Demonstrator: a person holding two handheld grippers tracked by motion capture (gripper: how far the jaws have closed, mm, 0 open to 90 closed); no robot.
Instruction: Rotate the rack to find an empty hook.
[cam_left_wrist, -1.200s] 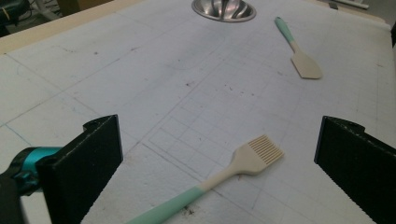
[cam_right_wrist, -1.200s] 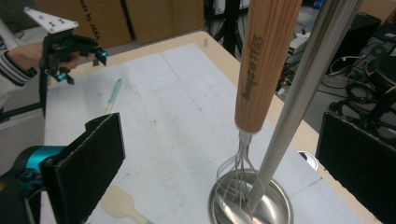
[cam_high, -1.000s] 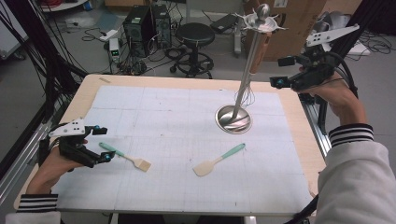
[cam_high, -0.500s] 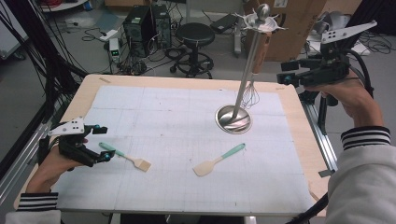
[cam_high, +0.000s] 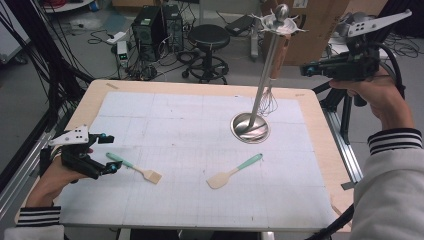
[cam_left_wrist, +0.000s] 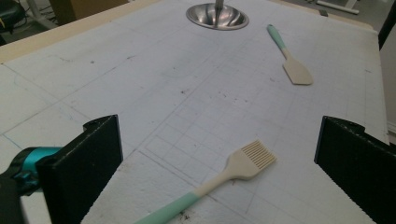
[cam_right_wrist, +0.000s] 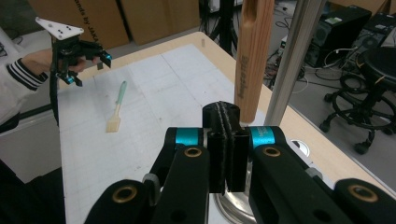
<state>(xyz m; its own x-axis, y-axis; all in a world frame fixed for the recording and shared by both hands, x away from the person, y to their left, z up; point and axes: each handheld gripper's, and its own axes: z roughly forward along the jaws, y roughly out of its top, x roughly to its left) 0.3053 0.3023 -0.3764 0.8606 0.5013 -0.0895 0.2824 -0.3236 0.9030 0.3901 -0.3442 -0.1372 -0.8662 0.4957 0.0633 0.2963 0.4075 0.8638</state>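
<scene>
Between the wide-apart jaws of the left gripper (cam_high: 102, 152), resting on the mat: a pastry brush (cam_left_wrist: 219, 179), mint handle toward gripper, bristle head pointing away. Judged light, silicone, slippery; bristles soft, so take the stiff handle mid-length. Beyond it lies a spatula (cam_left_wrist: 289, 56), then the rack base (cam_left_wrist: 217, 16); plenty of open mat betw. them. Right gripper (cam_high: 312, 70) has just clamped closed, empty, raised beside the rack's hanging wooden handle (cam_right_wrist: 252, 56), near table edge (cam_high: 320, 125).

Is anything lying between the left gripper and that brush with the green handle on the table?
Nothing visible does. The left gripper stands open right over the brush, whose handle runs in between the jaws; the spatula and the rack's steel base lie farther off.
</scene>
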